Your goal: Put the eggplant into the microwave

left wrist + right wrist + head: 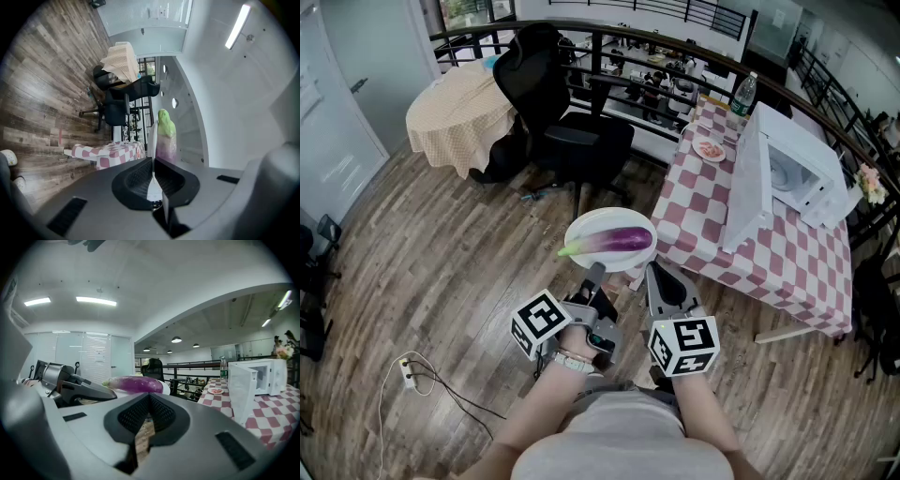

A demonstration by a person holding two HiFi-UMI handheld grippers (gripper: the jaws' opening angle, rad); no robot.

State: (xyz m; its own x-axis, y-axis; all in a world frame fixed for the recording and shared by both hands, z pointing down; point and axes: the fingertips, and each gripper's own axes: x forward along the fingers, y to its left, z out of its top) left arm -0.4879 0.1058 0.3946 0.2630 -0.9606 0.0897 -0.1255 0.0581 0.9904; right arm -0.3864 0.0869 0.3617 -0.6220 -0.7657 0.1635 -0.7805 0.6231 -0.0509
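A purple eggplant with a green stem lies on a white plate held out in the air in front of me. My left gripper is shut on the plate's near rim; in the left gripper view the thin plate runs edge-on between the jaws, with the eggplant beyond. My right gripper is just right of it, under the plate's rim, shut with nothing between its jaws. The white microwave stands on the checkered table with its door swung open.
The red-and-white checkered table stands at the right and carries a small plate of food and a bottle. A black office chair stands just beyond the plate. A cloth-covered round table is far left. A power strip lies on the wood floor.
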